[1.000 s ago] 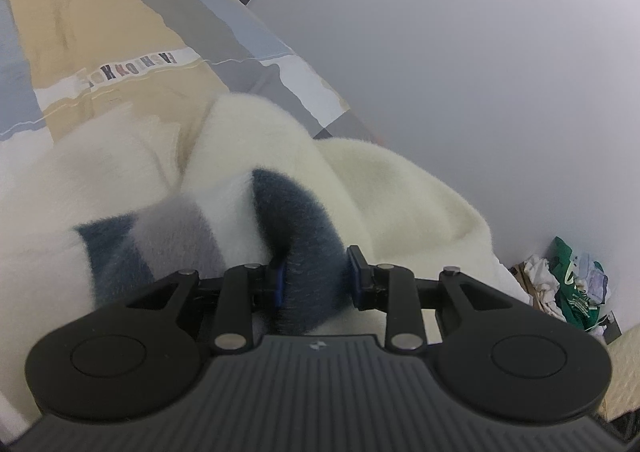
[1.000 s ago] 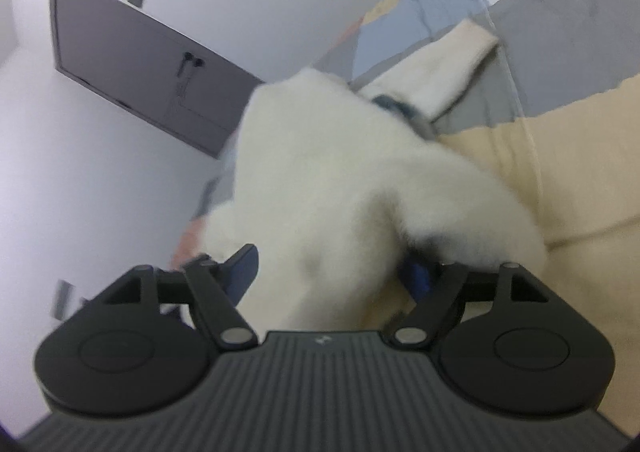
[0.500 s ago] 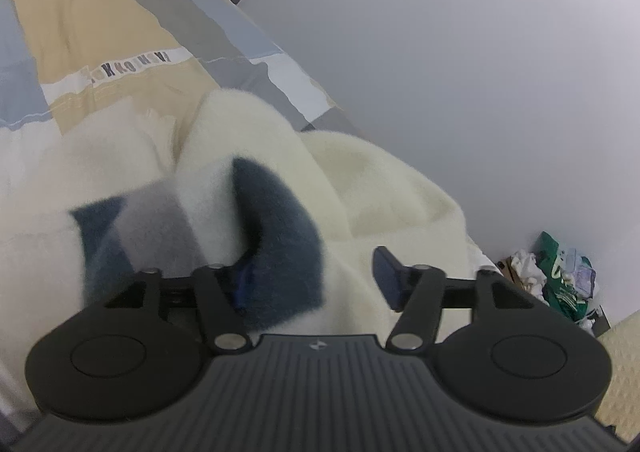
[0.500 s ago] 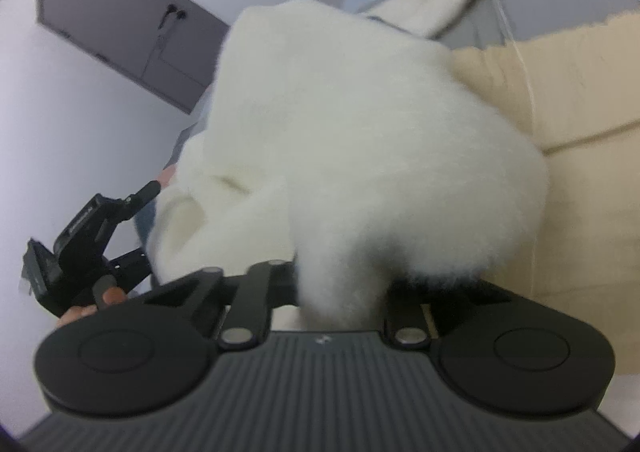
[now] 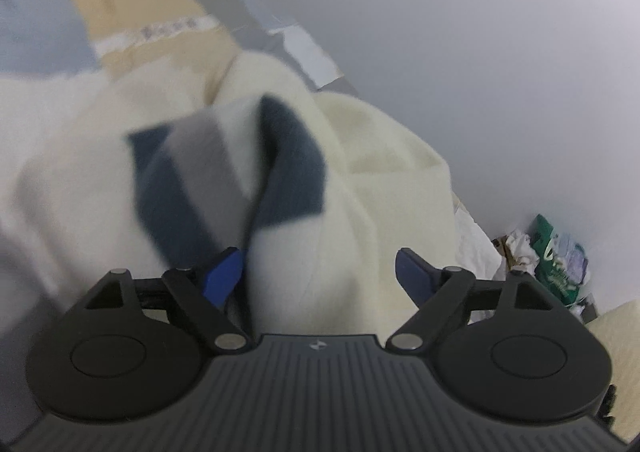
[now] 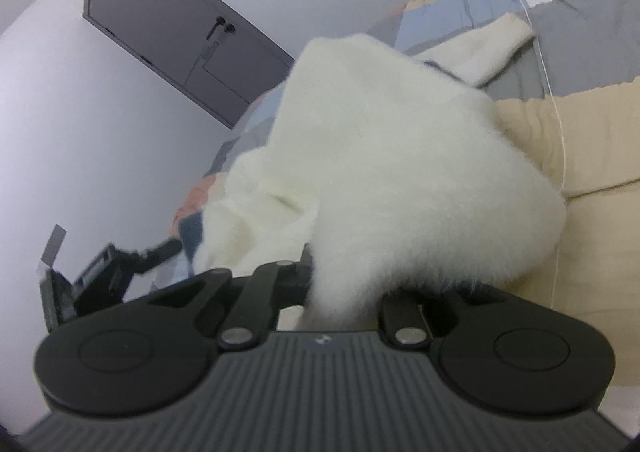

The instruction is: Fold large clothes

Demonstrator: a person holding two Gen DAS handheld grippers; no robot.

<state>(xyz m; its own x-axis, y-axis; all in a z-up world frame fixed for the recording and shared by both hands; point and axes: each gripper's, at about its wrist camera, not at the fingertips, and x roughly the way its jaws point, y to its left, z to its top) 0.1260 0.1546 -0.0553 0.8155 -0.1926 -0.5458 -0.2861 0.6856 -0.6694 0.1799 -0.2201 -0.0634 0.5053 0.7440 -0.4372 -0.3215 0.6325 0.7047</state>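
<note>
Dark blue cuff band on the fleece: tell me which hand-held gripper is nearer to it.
Left. The left hand-held gripper stands open just below the dark blue cuff band. The right hand-held gripper is shut on white fleece, with no band near it.

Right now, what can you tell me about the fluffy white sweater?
The fluffy cream sweater looks like soft, fuzzy knit, with dark blue and grey blocks on one part. It lies bunched on a patchwork bedspread, one sleeve stretched out behind. The right gripper is shut on a fold of it. The left gripper has just been opening; fabric sits between its blue pads, unpinched.
</note>
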